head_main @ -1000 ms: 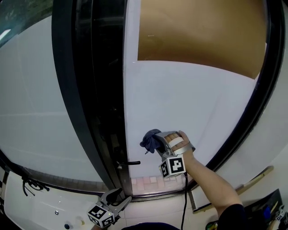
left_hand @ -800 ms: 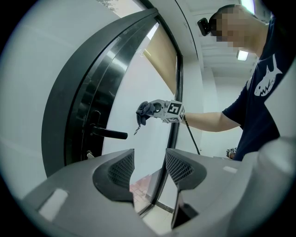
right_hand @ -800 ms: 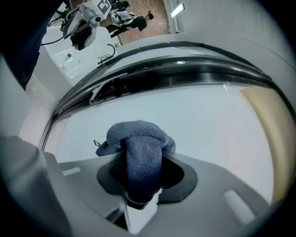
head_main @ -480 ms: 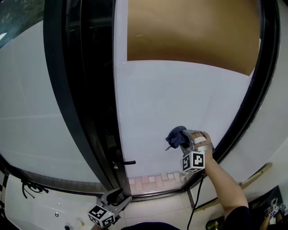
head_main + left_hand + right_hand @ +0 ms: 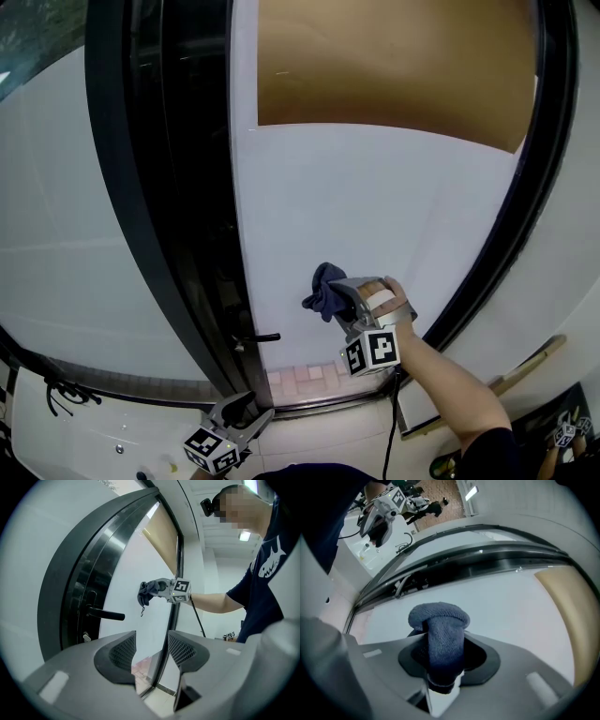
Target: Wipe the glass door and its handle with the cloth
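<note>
The left hand-held gripper (image 5: 246, 411) hangs low, jaws apart and empty. The black handle (image 5: 261, 338) juts level, down and left of the blue cloth (image 5: 325, 291), which the right hand-held gripper (image 5: 347, 298), the nearer one, clamps seemingly against the lower glass door (image 5: 394, 206).

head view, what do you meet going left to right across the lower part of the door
left door frame → door handle → cloth → hand → right door frame
</note>
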`<action>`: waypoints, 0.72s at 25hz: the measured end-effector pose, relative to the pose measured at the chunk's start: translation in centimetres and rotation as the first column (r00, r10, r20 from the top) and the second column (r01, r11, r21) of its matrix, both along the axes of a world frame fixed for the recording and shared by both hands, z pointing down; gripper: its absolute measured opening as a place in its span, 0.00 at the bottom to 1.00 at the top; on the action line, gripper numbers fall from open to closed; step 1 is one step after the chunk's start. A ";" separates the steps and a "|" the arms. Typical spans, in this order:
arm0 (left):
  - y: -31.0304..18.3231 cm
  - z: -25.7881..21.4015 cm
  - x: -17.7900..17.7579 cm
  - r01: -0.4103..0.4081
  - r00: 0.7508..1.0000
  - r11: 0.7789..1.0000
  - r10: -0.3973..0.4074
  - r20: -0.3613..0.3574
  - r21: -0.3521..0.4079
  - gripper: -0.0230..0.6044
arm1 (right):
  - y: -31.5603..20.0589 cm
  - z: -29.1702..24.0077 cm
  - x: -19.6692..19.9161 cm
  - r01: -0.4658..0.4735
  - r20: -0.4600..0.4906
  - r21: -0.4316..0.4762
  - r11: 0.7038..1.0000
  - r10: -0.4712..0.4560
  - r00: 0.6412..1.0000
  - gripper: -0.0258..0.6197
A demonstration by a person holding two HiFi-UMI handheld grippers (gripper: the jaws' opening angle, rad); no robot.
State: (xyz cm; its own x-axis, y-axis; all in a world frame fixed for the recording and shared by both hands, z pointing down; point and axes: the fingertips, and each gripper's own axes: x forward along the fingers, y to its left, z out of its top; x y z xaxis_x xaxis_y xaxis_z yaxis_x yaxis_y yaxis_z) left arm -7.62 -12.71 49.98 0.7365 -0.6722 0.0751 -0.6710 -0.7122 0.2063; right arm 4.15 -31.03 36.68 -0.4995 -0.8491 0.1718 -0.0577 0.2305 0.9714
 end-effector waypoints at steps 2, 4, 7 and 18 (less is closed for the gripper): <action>0.1 -0.1 -0.1 0.003 1.000 1.000 -0.003 -0.002 0.003 0.37 | 0.6 -0.4 -3.1 0.050 0.024 -0.008 0.999 -0.049 0.998 0.23; 0.2 -0.2 -0.3 0.007 1.000 1.000 -0.007 -0.003 0.005 0.37 | 1.0 -0.4 -6.1 0.095 0.031 -0.017 0.995 -0.094 0.995 0.23; 0.6 -0.1 -0.8 0.021 1.000 1.000 -0.021 -0.005 0.002 0.37 | 1.7 0.4 -10.2 0.158 0.018 -0.027 0.987 -0.157 0.987 0.23; 1.0 0.2 -2.5 0.074 0.997 0.997 -0.074 -0.015 -0.010 0.37 | -0.4 5.3 -14.9 0.186 -0.062 -0.079 0.979 -0.191 0.980 0.23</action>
State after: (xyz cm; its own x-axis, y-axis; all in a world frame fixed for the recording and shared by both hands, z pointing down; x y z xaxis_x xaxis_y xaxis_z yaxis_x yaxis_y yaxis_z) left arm -10.08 -11.73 50.17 0.6860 -0.7242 0.0705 -0.7184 -0.6588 0.2232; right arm -10.71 -31.38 41.97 -0.6344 -0.7247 0.2691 0.0604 0.3007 0.9518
